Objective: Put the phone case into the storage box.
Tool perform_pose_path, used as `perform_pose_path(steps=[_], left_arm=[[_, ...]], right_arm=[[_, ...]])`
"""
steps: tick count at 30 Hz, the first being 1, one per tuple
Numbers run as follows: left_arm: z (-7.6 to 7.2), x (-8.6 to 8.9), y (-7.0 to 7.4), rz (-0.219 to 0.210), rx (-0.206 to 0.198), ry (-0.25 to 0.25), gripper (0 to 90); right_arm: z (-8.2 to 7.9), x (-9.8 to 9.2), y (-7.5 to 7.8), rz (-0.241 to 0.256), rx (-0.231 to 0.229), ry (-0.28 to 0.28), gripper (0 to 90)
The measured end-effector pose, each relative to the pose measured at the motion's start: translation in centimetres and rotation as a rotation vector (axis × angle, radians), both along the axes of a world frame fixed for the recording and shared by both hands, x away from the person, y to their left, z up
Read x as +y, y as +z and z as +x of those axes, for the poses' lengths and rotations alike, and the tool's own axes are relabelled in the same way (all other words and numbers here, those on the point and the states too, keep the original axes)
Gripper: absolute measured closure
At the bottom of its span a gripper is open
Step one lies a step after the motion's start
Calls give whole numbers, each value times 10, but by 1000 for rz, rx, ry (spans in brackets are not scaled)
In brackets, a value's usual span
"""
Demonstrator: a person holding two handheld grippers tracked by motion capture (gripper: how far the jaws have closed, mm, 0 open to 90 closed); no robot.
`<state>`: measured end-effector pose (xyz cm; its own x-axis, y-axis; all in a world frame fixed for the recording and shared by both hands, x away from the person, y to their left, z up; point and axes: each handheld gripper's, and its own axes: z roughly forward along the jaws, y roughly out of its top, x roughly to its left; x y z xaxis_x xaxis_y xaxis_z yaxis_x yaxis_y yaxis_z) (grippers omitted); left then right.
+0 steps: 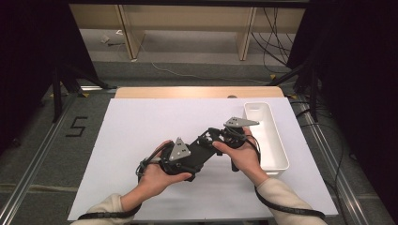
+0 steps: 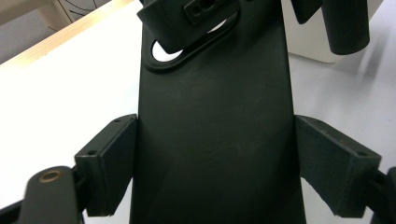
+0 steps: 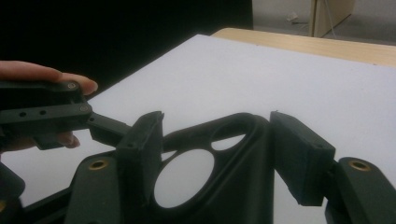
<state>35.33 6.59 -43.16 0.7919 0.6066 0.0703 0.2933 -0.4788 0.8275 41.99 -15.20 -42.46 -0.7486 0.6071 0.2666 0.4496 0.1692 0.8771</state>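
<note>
The high view looks forward and down from above the person's side onto the white tabletop [image 1: 141, 140]. Each gripper view rides very close behind its own jaws, looking along them. All three views share the flat black part [image 1: 202, 151] [image 2: 215, 140] [image 3: 219, 177] and the tabletop around it.

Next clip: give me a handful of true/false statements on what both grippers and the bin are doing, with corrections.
1. Both grippers clamp the same flat black part. True.
2. The left gripper has its jaws spread with nothing between them. False: the black part sits between them, touching both pads.
3. The white bin stands at the table's right side. True.
4. The black part lies inside the white bin. False: it is held beside the bin, over the white sheet.
5. The end at the right gripper has holes through it. True.
</note>
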Motion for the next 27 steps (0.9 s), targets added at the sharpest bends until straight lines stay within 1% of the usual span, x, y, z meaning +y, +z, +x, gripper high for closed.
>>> perform_pose_path(steps=[8, 10, 12, 13, 14, 15, 18, 19, 20, 21, 22, 23, 24, 25, 26, 27], left_arm=[[0, 0, -1, -3, 2, -3, 165], [1, 0, -2, -1, 6, -4, 163], [0, 0, -2, 3, 10, -1, 159], [0, 0, -2, 7, 5, 0, 158], [0, -1, -2, 10, -1, 1, 156], [0, -1, -3, 12, -10, 1, 154], [0, -2, -3, 31, -42, -9, 147], [0, -2, -3, 34, -57, -11, 146], [-1, -3, -4, 29, -58, -10, 148], [-1, -4, -4, 18, -72, -9, 148], [-1, -3, -3, 6, -78, -8, 145], [-1, -2, -2, -29, -57, -18, 170], [0, -2, 0, -49, -59, -26, 143], [0, 0, 1, -58, -71, -27, 139], [0, 1, 2, -62, -79, -25, 132], [0, 3, 3, -76, -82, -23, 126]], right_arm=[[2, -2, 1, 40, 33, -23, 501], [2, -3, 3, 67, 51, -23, 534], [2, -4, 5, 90, 48, -27, 580], [1, -4, 6, 91, 52, -27, 598], [1, -4, 7, 87, 45, -28, 612], [1, -4, 8, 97, 45, -26, 636], [-1, -5, 15, 137, 50, -15, 705], [-2, -6, 17, 162, 52, -11, 737], [-3, -6, 19, 189, 60, -8, 758], [-5, -5, 22, 224, 71, -3, 774], [-7, -5, 26, 234, 63, -1, 778], [-9, -5, 30, 236, 62, 23, 781], [-11, -4, 34, 216, 30, 23, 781], [-12, -4, 37, 218, 11, 27, 781], [-13, -5, 39, 233, 20, 36, 781], [-13, -5, 41, 228, 9, 40, 780]])
